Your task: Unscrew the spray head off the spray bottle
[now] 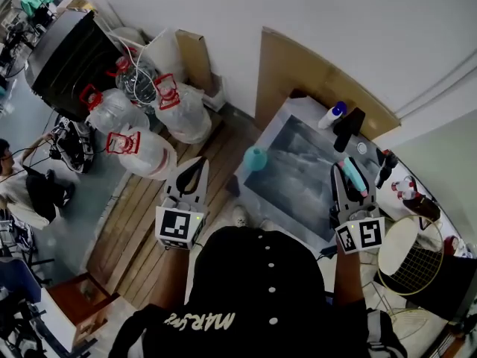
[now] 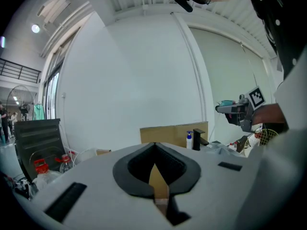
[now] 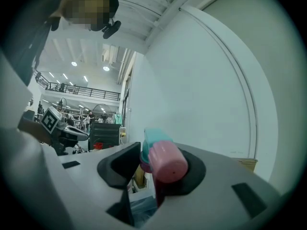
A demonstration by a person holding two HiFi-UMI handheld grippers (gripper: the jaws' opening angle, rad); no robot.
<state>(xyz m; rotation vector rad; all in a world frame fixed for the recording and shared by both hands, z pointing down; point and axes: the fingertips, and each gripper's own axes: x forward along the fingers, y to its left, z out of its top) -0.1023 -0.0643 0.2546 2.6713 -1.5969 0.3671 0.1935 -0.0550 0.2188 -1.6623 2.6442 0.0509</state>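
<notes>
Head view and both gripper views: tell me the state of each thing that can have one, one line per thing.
Left tongs: shut, empty.
Right tongs: shut on the pink and teal plastic spray head.
Pink and teal plastic spray head: gripped, held up off the grey table.
Teal round container: upright near the table's corner, apart from both tongs.
White pump bottle with blue top: at the table's far side, untouched.

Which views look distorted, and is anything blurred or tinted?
Head view: fisheye bends the wall edges; light even, sharp. Left gripper view: black round border, curved wall lines. Right gripper view: same border, greenish tint, spray head near the lens slightly soft.
</notes>
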